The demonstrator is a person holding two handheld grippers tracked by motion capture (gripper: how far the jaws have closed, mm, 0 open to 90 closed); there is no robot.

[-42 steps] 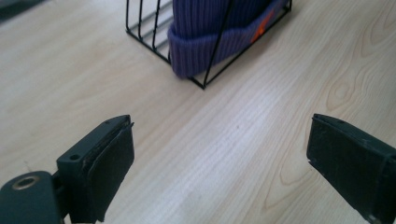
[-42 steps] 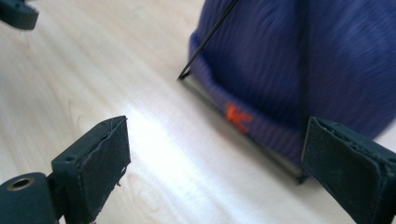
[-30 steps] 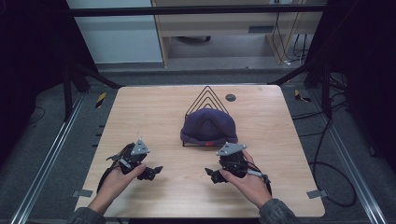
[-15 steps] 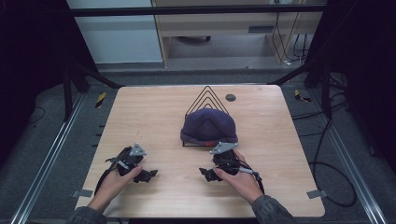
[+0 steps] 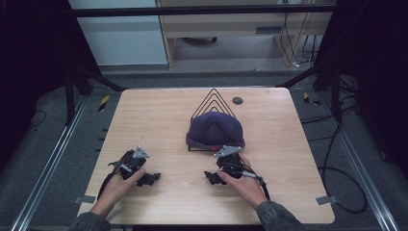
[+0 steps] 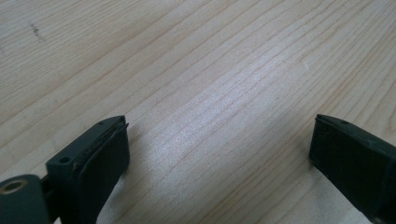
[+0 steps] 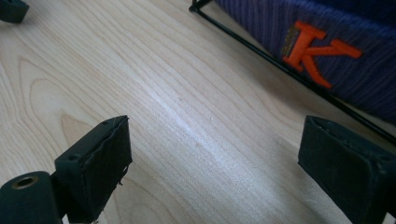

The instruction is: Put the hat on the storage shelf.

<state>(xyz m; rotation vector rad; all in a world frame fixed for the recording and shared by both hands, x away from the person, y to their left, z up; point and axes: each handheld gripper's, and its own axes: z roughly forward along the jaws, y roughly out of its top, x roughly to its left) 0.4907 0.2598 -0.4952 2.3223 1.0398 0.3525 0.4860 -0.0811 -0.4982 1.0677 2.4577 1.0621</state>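
A navy knitted beanie [image 5: 215, 129] with an orange "K" logo [image 7: 317, 46] hangs over a black wire triangular stand [image 5: 212, 98] at the table's middle. My left gripper [image 5: 150, 179] rests low on the wood at the front left, open, with bare table between its jaws [image 6: 219, 149]. My right gripper [image 5: 211, 177] sits just in front of the beanie, also open and holding nothing [image 7: 215, 154]. The stand's base wire [image 7: 261, 58] and the beanie's brim lie a short way beyond its right jaw. The left gripper's jaw tip [image 7: 11, 9] peeks in at the top left corner.
A small dark round disc [image 5: 237, 100] lies on the wooden table [image 5: 144, 120] behind the stand on the right. Black frame posts [image 5: 72, 86] flank the table, and cables [image 5: 337, 168] run over the floor at the right.
Both grippers have come down slightly toward the near edge. The right one has slid a little to the left in front of the beanie. Both stay open.
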